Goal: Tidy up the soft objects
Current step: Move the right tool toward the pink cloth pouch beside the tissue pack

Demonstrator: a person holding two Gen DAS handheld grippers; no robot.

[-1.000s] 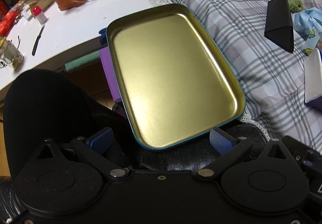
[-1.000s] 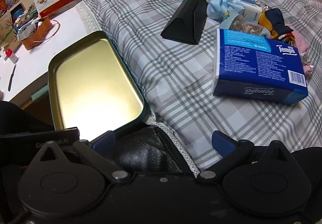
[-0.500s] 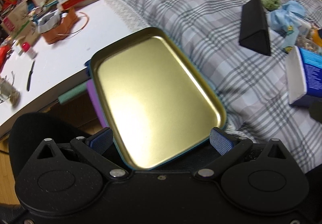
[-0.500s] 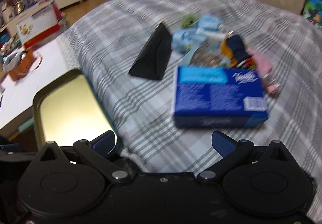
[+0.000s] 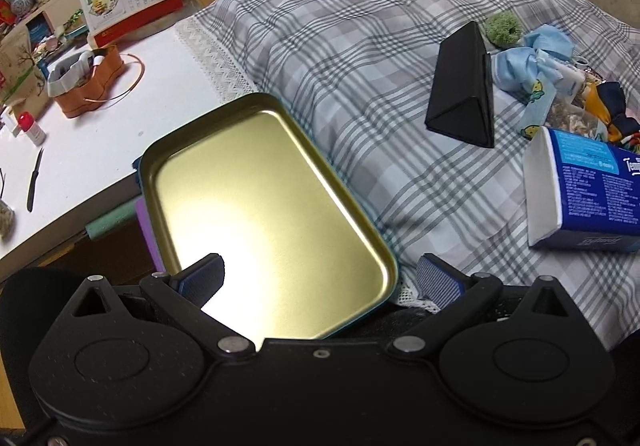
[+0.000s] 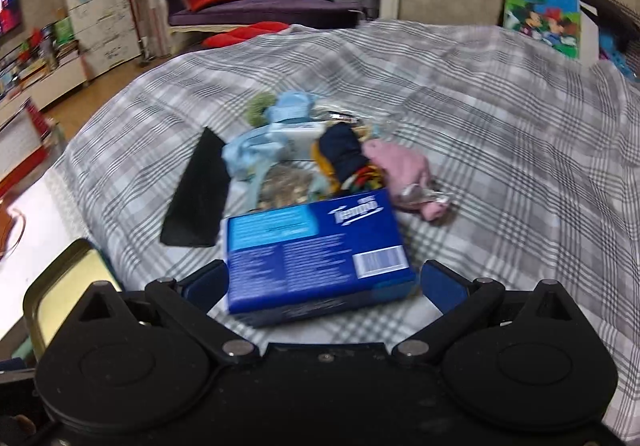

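Note:
A gold metal tray (image 5: 256,197) lies at the near edge of a plaid bedspread (image 5: 360,45); it also shows at the left in the right wrist view (image 6: 68,278). My left gripper (image 5: 320,280) is open and empty, its jaws over the tray's near end. A blue Tempo tissue pack (image 6: 316,250) lies on the bed, also seen in the left wrist view (image 5: 584,197). My right gripper (image 6: 320,286) is open with the pack's near end between its jaws. Behind the pack lies a heap of soft items: light blue cloth (image 6: 256,149), navy and yellow fabric (image 6: 340,153), a pink item (image 6: 404,169).
A black triangular case (image 5: 464,85) lies left of the heap, also in the right wrist view (image 6: 200,193). A green fuzzy ball (image 5: 503,27) sits behind it. A white table (image 5: 100,133) at the left holds a brown organiser (image 5: 86,85), a knife (image 5: 34,179) and a calendar (image 5: 128,5).
Both grippers have risen and swung toward the bed. The right gripper has moved forward until the tissue pack sits between its open jaws. The left gripper's jaws now overlap the tray's near end.

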